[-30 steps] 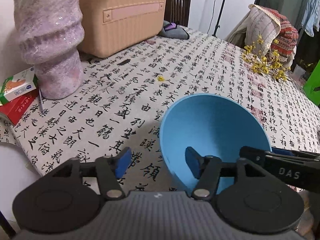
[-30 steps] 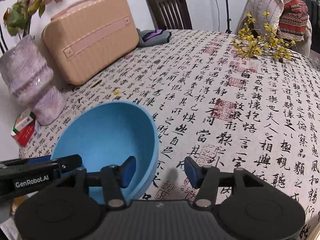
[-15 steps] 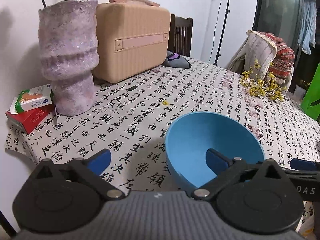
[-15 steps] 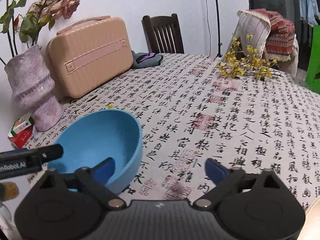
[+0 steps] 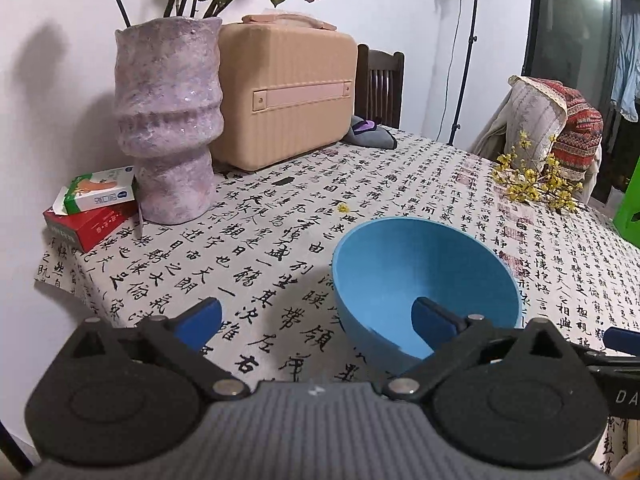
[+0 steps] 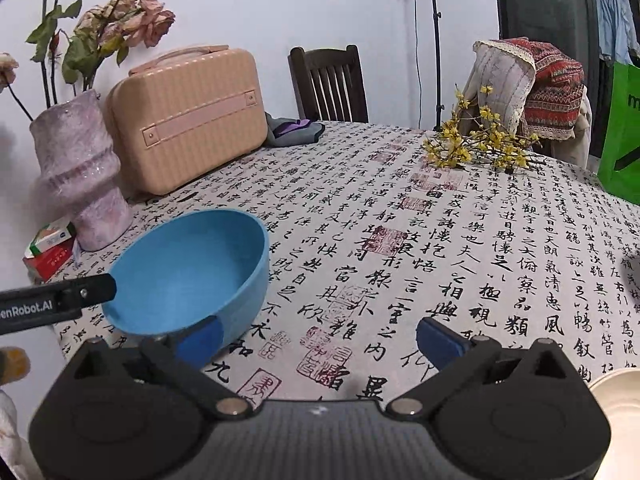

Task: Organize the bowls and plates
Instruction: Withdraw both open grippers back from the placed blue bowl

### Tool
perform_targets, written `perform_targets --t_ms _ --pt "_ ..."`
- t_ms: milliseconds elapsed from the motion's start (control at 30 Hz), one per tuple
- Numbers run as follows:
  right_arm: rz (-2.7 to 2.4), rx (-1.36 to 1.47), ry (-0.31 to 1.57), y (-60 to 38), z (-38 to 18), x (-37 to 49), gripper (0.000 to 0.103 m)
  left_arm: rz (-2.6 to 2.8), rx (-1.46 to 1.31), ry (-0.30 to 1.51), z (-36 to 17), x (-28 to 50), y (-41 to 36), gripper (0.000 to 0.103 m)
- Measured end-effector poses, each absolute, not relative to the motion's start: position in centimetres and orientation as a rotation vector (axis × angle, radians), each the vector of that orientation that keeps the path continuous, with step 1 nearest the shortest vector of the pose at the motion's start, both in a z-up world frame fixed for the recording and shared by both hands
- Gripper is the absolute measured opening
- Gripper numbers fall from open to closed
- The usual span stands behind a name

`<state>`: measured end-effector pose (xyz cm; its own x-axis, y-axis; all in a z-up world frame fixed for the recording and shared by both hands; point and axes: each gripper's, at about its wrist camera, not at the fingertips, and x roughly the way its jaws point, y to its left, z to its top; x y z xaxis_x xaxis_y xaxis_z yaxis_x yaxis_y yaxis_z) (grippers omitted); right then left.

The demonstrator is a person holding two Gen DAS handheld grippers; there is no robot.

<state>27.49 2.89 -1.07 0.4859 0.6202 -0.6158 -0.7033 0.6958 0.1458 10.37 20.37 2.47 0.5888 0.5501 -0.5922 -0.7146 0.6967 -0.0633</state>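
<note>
A blue bowl [image 5: 420, 264] stands upright on the table's patterned cloth [image 5: 280, 240] near the front edge. My left gripper [image 5: 316, 316] is open wide just short of it, its right pad [image 5: 430, 314] showing in front of the bowl's near wall, not pressing it. In the right wrist view the bowl [image 6: 188, 276] sits at the left. There my right gripper [image 6: 319, 336] is also open wide, its left pad [image 6: 202, 336] overlapping the bowl's near side and bare cloth between the fingers. A cream dish rim [image 6: 616, 400] peeks in at the lower right.
At the back left stand a purple vase [image 5: 168, 120] with flowers, a beige case [image 5: 288, 100] and small boxes [image 5: 92, 208]. Yellow flower sprigs [image 6: 480, 148] lie at the far right. A dark chair [image 6: 328, 80] and a draped chair [image 6: 528, 84] stand behind the table.
Both grippers spread from half closed about the bowl's rim to wide open and drew back from it. Both views tipped upward, showing more of the wall and the room.
</note>
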Motion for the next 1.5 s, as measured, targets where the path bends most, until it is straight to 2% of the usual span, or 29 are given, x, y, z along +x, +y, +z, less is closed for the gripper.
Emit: perform_targets --t_ms 1500 --pt "0.773 -0.133 0.674 -5.4 -0.8 25.9 0.103 0.654 -0.228 0.625 2.5 10.3 11.6 0.103"
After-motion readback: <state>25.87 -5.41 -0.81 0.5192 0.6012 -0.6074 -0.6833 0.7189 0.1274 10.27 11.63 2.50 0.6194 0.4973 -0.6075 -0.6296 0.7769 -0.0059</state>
